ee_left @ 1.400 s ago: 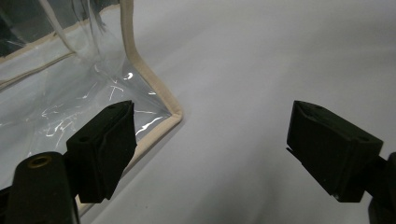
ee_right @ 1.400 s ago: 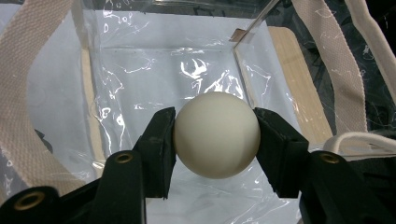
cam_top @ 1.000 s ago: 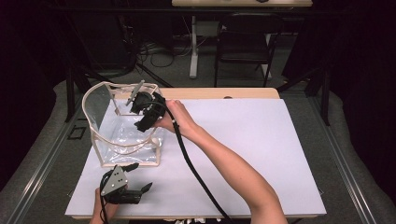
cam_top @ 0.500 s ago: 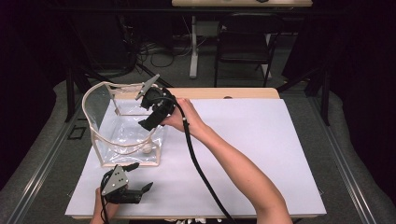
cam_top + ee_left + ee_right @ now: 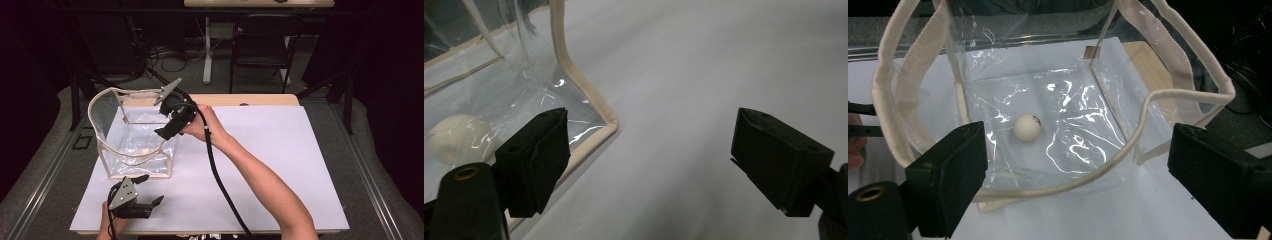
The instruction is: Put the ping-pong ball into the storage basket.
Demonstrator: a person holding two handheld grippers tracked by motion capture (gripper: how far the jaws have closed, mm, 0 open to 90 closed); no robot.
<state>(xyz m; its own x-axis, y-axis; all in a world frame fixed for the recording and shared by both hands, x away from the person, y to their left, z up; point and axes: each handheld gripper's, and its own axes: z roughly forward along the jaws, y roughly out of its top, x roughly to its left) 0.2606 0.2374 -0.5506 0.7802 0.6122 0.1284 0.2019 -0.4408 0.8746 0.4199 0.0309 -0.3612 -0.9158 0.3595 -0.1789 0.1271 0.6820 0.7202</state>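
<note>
White table sheet holds the clear bag with the ball inside; our right gripper, jaws just opened empty, should lift clear of the rim, left gripper open nearby.
</note>
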